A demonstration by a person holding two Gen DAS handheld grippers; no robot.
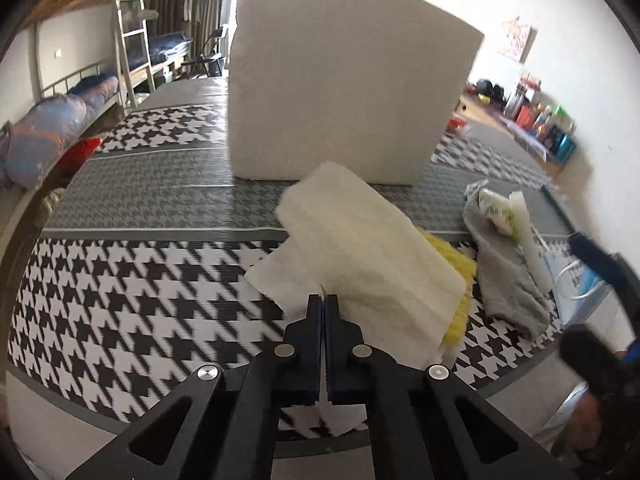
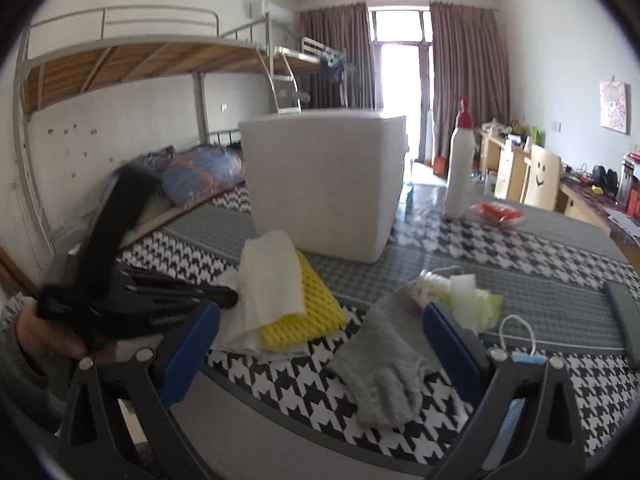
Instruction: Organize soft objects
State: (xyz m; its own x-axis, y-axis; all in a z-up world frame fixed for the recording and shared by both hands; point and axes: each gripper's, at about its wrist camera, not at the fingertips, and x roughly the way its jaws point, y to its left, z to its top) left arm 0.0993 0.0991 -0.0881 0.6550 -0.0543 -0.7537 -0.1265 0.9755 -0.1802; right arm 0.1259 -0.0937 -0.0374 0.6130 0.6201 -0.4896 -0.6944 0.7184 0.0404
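Closed on a thin white tissue [image 1: 280,276], the left tool [image 1: 323,300] pinches its near edge; limp and light, it'll drape. Beyond, the folded white cloth [image 1: 360,248] rests on yellow foam [image 2: 316,308]. Right tool [image 2: 320,344] gapes wide over the grey glove [image 2: 384,372]

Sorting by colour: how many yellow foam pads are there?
1: the yellow foam pad lies under the white cloth, left of the grey glove. More may be hidden beneath.

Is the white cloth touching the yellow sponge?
Touching. The right wrist view shows the white cloth draped over the yellow sponge, covering its left part with no gap. The left wrist view agrees: the sponge peeks out from under the cloth.
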